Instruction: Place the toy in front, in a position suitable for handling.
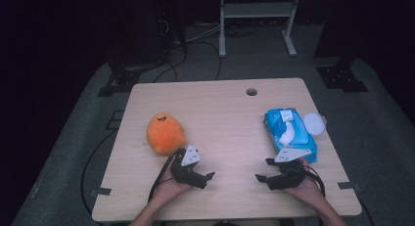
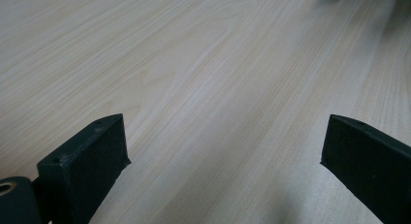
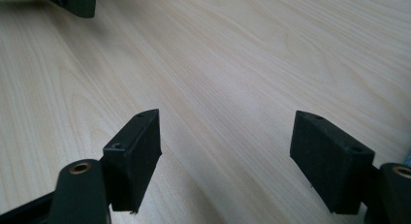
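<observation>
Two claws rested low on the near part of the pale wooden counter (image 1: 220,113), each held in a hand that came in from the near edge. From above, an orange plush toy (image 1: 165,133) sat on the left side of the counter, just beyond the left claw (image 1: 208,179) and touching or nearly touching its grey three-cornered plate. Further right, the right claw (image 1: 263,181) lay with its jaws turned toward the left one, well apart from it across bare wood. Just beyond it lay a blue pack of wet wipes (image 1: 289,133) with its white flap lifted, and a round white lid (image 1: 313,123) rested against the pack's far right corner.

From the left claw (image 2: 225,144) itself came something the high camera was too distant to settle: its two black jaws stood wide apart with nothing but wood grain between them. Likewise, the right claw (image 3: 225,151) had its jaws spread and empty, and its camera caught a jaw tip of the left claw (image 3: 72,2) at the top left corner, resting on the counter.
</observation>
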`<state>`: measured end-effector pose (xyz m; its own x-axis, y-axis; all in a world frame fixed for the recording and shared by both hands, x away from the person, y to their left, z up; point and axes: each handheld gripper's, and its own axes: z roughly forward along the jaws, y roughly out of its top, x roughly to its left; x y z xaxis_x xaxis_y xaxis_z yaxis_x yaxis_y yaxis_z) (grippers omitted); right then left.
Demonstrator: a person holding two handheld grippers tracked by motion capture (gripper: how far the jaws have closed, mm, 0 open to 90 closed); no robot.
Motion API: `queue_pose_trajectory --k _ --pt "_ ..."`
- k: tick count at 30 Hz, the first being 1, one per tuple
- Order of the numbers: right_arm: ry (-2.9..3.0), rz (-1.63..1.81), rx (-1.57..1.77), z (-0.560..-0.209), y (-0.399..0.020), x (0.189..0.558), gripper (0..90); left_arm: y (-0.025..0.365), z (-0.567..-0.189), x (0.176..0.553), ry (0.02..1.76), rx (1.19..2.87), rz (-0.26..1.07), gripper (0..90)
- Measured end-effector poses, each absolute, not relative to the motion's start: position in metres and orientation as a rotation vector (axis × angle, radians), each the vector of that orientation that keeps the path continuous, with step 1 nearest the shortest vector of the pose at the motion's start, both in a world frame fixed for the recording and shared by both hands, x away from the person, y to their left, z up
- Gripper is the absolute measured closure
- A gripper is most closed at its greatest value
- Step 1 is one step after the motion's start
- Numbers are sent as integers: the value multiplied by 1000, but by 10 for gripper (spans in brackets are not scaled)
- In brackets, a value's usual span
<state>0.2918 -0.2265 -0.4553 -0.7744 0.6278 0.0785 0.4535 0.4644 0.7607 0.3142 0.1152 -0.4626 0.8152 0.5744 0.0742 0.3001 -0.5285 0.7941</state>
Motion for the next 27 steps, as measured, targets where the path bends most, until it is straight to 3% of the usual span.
queue_pose_trajectory --k 15,27 --pt "2479 1202 957 -453 -228 290 256 125 -431 317 628 2068 415 22" --pt "2491 1199 958 -454 -225 290 256 191 -384 347 756 1854 634 22"
